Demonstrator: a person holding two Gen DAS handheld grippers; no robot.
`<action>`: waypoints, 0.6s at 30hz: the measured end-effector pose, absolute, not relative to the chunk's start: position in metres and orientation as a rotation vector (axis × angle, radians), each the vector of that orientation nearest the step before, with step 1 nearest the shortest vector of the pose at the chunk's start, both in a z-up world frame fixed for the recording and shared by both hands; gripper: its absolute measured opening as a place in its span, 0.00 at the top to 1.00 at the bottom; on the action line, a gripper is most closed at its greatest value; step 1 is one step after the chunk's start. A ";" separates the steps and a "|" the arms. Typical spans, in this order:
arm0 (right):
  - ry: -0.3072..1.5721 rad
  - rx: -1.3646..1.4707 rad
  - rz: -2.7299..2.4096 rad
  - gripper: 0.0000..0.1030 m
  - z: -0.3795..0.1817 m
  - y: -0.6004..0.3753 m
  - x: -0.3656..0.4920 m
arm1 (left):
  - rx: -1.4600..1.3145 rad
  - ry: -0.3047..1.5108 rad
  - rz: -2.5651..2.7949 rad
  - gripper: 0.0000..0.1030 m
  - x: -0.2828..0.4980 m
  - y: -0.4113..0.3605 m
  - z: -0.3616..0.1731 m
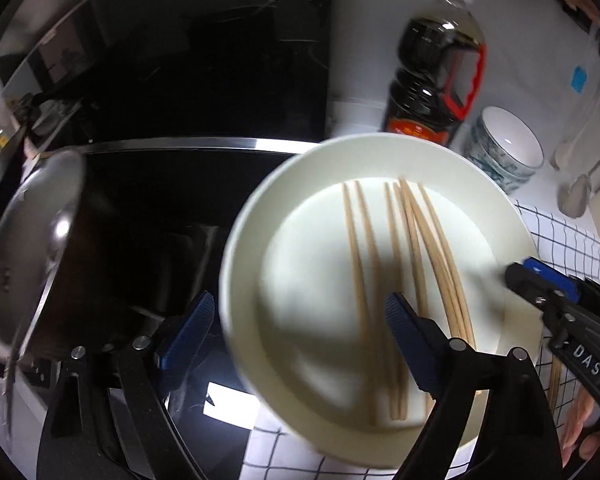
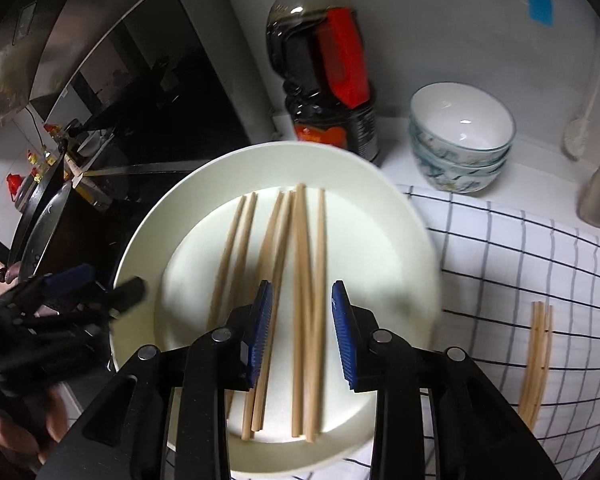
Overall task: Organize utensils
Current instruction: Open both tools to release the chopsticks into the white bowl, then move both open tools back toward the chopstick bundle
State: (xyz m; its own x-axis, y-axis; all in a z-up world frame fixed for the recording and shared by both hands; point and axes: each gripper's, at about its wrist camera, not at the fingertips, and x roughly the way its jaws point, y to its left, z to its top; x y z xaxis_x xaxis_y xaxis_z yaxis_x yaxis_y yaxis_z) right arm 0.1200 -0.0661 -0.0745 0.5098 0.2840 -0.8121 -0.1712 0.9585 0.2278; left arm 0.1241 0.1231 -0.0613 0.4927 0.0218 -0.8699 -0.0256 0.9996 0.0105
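We read only one piece of lettering: the white capitals "DAS" on a small black tag fixed to the body of the right gripper [image 1: 540, 280], seen at the right edge of the left wrist view; whether more letters follow we cannot tell. The dark sauce bottle [image 2: 320, 64] carries an orange-red label low on its front and a panel of small white print on its side, but both are too blurred for us to make out a word. The blue sticker [image 2: 540, 2] on the wall shows no writing that we can read
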 end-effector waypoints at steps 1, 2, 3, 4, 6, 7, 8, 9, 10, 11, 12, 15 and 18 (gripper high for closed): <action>0.997 0.128 0.270 0.70 -0.074 -0.070 0.118 | -0.013 1.055 0.039 0.16 0.122 0.126 -0.059; 0.993 0.137 0.263 0.69 -0.073 -0.075 0.114 | -0.022 1.055 0.046 0.16 0.119 0.129 -0.058; 0.991 0.144 0.257 0.68 -0.071 -0.077 0.112 | -0.028 1.056 0.052 0.16 0.117 0.131 -0.057; 0.992 0.150 0.254 0.67 -0.071 -0.081 0.110 | -0.030 1.055 0.060 0.16 0.113 0.133 -0.056; 0.993 0.161 0.249 0.67 -0.071 -0.087 0.104 | -0.028 1.054 0.070 0.16 0.106 0.135 -0.055; 0.991 0.162 0.246 0.67 -0.070 -0.089 0.100 | -0.027 1.053 0.071 0.15 0.108 0.137 -0.055; 0.990 0.162 0.245 0.66 -0.069 -0.090 0.097 | -0.026 1.052 0.071 0.15 0.105 0.135 -0.055; 0.986 0.164 0.243 0.65 -0.068 -0.092 0.093 | -0.025 1.051 0.066 0.15 0.103 0.133 -0.056; 0.984 0.167 0.243 0.64 -0.068 -0.093 0.090 | -0.022 1.051 0.060 0.15 0.101 0.130 -0.057; 0.981 0.171 0.243 0.64 -0.067 -0.094 0.085 | -0.018 1.051 0.054 0.15 0.100 0.127 -0.058; 0.979 0.173 0.241 0.63 -0.066 -0.094 0.082 | -0.013 1.048 0.049 0.15 0.098 0.125 -0.057; 0.969 0.177 0.233 0.59 -0.063 -0.095 0.071 | 0.014 1.035 0.032 0.12 0.091 0.119 -0.054; 0.964 0.178 0.222 0.57 -0.061 -0.094 0.061 | 0.032 1.018 0.009 0.12 0.083 0.113 -0.048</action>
State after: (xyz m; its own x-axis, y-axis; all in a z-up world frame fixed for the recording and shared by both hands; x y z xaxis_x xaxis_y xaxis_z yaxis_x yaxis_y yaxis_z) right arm 0.0606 -0.0944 -0.0613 0.5501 0.2656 -0.7918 -0.1081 0.9628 0.2478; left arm 0.0827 0.1127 -0.0476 0.5253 0.0228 -0.8506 0.0071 0.9995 0.0312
